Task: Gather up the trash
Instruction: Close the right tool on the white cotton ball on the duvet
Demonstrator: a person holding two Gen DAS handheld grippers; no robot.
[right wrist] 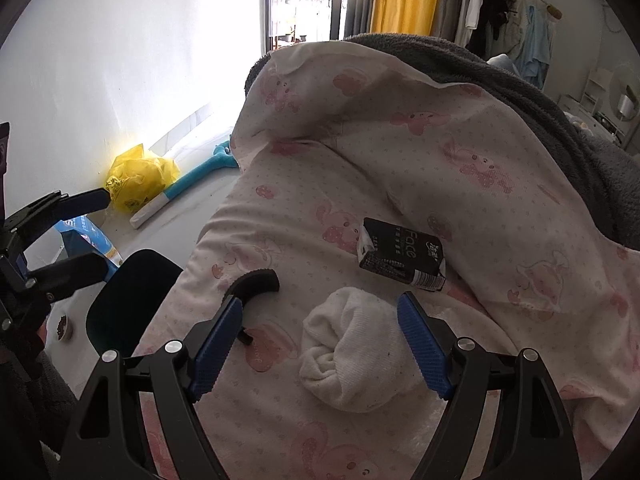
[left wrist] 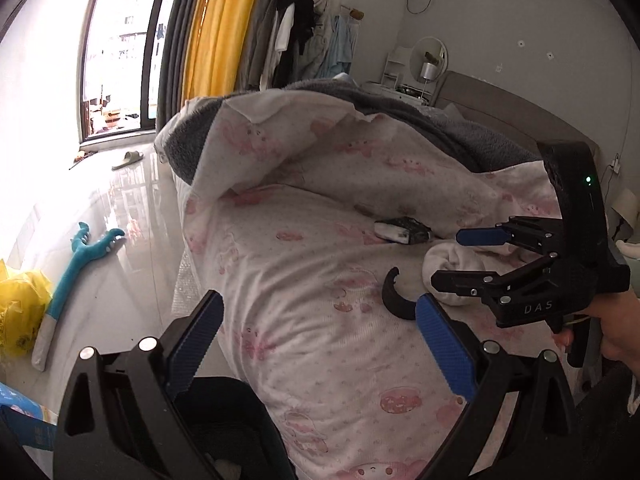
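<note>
Right tool [right wrist: 320, 316] wide, pads apart, empty, hovering over bed [right wrist: 500, 208]. Rolled sock [right wrist: 352, 356] on quilt, between its pads, untouched. Black tissue pack [right wrist: 402, 256] lies just beyond sock, near quilt fold. Black curved piece [right wrist: 254, 280] just left of sock, by left pad. Left tool [left wrist: 316, 320] wide, empty, over bed edge, left of sock. On floor well left of sock: yellow bag [right wrist: 138, 178], teal toy [right wrist: 188, 188].
</note>
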